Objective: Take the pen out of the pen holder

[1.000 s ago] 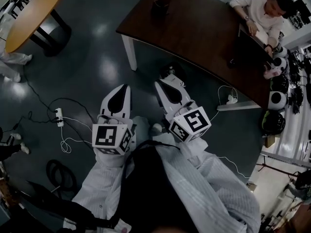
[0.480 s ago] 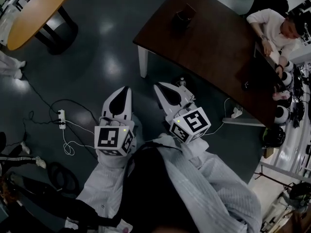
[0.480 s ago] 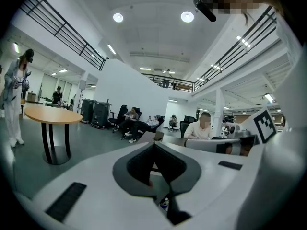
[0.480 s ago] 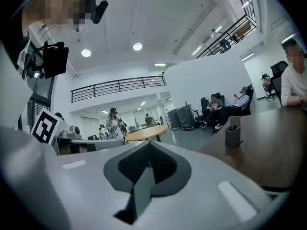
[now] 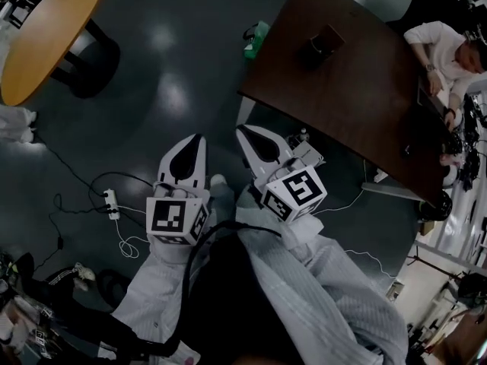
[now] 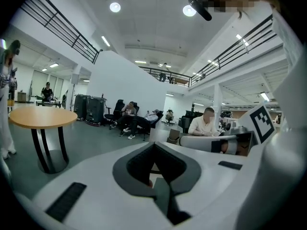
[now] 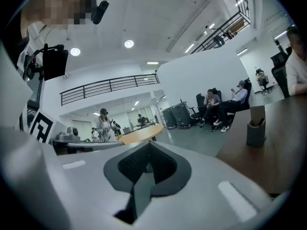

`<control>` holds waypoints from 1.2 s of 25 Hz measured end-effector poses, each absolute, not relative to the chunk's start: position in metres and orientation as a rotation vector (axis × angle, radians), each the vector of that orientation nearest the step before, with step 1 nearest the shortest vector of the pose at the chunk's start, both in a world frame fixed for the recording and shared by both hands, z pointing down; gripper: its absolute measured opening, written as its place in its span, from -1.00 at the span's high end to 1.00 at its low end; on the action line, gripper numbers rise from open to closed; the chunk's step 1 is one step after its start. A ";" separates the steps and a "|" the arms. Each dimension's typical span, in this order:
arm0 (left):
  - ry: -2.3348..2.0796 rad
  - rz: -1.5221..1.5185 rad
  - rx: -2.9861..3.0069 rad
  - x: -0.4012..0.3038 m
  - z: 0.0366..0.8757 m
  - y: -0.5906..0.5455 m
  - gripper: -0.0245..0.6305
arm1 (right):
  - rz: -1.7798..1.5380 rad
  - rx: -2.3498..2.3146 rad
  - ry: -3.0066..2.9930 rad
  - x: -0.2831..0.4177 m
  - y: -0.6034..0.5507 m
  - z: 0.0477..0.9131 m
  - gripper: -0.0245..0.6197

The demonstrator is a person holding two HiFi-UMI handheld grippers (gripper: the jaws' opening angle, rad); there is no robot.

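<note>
Pen holder (image 5: 326, 40) stands upright on the dark brown bench (image 5: 358, 97) at the upper right of the head view, near the bench's far edge and well apart from both grippers. In the right gripper view it shows as a dark square cup (image 7: 255, 132) on the bench top (image 7: 283, 152) off to the right; something dark shows at its mouth, too small to tell as a pen.

The left gripper (image 5: 197, 138) and the right gripper (image 5: 242, 130) are held side by side over the grey floor (image 5: 167, 90), short of the bench's near corner. Each carries its marker cube (image 5: 176, 217) close to the person's pale sleeves (image 5: 335, 280).

In the left gripper view the fingers (image 6: 96, 181) are pressed together to a point with nothing between them. In the right gripper view the fingers (image 7: 201, 195) are likewise fully closed and empty.

A round wooden table (image 5: 46, 36) on a dark pedestal stands at the upper left, and a white power strip (image 5: 112, 201) with its cables lies on the floor to the left of the left gripper. A person in a white shirt (image 5: 445, 40) sits at the far side of the bench.
</note>
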State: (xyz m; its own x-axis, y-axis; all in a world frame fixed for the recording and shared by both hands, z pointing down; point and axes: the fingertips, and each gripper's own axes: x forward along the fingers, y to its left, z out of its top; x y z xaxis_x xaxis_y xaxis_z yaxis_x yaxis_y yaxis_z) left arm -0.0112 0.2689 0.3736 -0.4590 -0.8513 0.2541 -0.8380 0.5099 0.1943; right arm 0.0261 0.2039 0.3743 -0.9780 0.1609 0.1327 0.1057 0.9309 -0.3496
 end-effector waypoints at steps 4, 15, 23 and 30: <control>-2.362 -0.040 1.433 -0.043 0.397 0.249 0.91 | 0.566 -0.155 -2.891 -0.009 0.189 0.396 0.91; -2.238 0.017 1.639 -0.119 0.405 0.123 0.91 | 0.580 0.003 -2.951 -0.086 0.080 0.401 0.91; -2.166 0.064 1.814 -0.166 0.376 -0.008 0.91 | 0.567 0.195 -3.004 -0.122 -0.037 0.376 0.91; -2.021 0.073 1.986 -0.162 0.373 -0.085 0.91 | 0.559 0.513 -2.986 -0.096 -0.108 0.375 0.91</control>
